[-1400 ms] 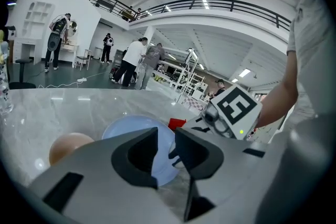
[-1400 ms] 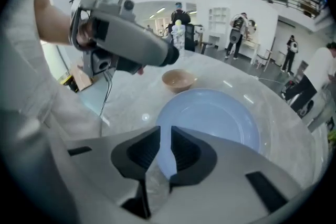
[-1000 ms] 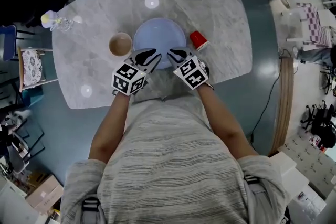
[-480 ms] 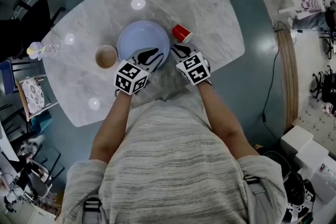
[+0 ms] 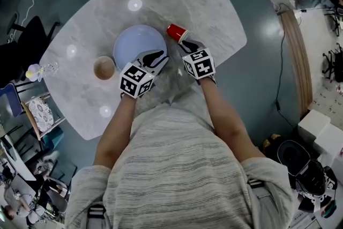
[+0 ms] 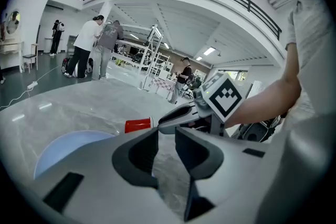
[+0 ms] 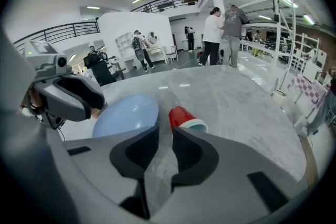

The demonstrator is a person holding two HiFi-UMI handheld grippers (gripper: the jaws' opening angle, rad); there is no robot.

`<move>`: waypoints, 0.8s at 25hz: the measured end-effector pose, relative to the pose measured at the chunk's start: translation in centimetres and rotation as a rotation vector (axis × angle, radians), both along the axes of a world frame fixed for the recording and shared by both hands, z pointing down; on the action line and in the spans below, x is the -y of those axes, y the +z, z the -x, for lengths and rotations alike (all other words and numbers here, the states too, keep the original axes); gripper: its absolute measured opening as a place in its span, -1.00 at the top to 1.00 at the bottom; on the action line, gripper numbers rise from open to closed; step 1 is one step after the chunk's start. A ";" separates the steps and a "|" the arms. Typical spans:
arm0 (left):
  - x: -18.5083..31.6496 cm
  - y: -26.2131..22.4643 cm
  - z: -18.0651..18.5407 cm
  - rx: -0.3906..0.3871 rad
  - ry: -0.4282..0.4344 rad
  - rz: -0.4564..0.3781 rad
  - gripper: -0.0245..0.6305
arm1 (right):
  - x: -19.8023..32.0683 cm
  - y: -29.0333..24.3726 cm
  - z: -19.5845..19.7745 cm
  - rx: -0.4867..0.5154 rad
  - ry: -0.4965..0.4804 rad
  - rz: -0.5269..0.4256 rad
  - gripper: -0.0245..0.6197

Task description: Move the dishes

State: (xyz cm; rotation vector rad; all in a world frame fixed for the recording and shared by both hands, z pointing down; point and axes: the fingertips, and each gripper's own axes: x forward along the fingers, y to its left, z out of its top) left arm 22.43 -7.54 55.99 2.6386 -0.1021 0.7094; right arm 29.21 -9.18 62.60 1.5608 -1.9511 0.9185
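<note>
Desk [image 5: 214,13]: is carrying all the dishes on its marble top.
Brown bowl [image 5: 104,68]: is sitting at the left, near the plate but apart from it.
Blue plate [image 5: 138,43]: is lying mid-desk, between bowl and cup.
Left gripper [image 5: 157,57]: is hovering at the plate's near-right rim, jaws slightly apart, gripping nothing.
Red cup [image 5: 176,32]: is lying on its side just right of the plate.
Right gripper [image 5: 186,46]: is hovering just short of the cup, jaws narrowly apart, nothing between them.
</note>
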 end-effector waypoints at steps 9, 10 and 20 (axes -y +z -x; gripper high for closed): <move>0.0 0.8 -0.1 0.022 0.036 0.011 0.62 | 0.5 2.1 -1.3 0.097 0.134 0.055 0.57; 0.0 0.8 -0.2 0.024 0.038 0.012 0.62 | 0.6 2.4 -1.3 0.105 0.139 0.062 0.57; 0.0 1.0 -0.4 0.033 0.040 0.022 0.62 | 1.7 3.5 -1.6 0.120 0.168 0.085 0.60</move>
